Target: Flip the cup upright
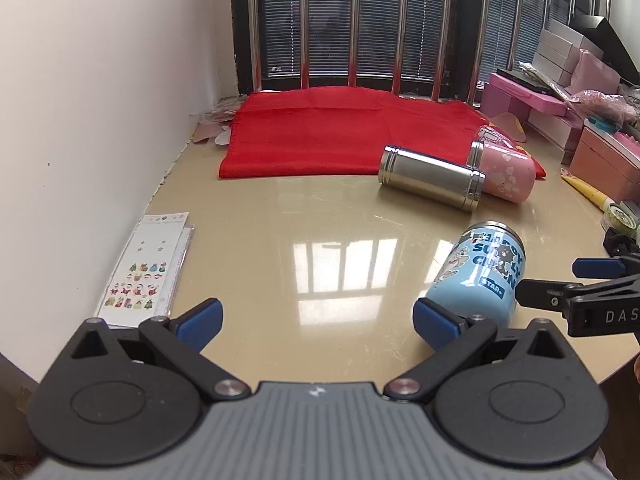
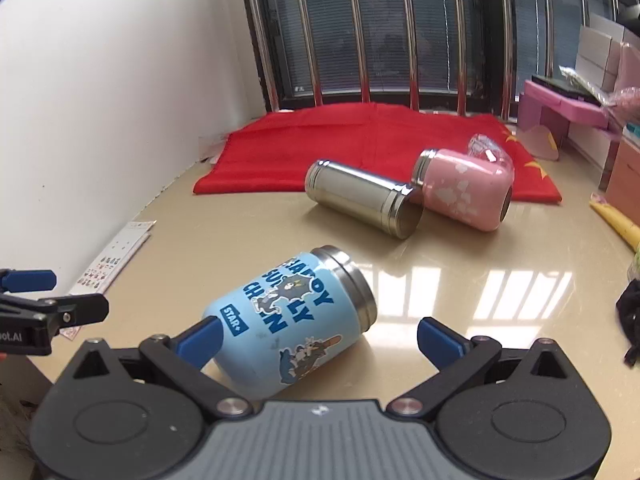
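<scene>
Both wrist cameras sit low over the glossy beige tabletop (image 1: 280, 216), facing the far barred window (image 2: 400, 32). The right view sits nearest the light-blue cartoon-printed cup (image 2: 288, 320); both share it (image 1: 480, 272).

light-blue cartoon-print cup (image 2: 288, 320); pink cup (image 2: 466, 194); red cloth (image 1: 344, 132).

Blue cup (image 1: 478, 270) base behind left tongs (image 1: 318, 326) finger, sticker sheet (image 1: 141, 276) figures too small

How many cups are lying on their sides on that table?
3. The blue cartoon cup lies nearest, between the right gripper's open fingers. The steel cup and pink cup lie farther back by the red cloth.
</scene>
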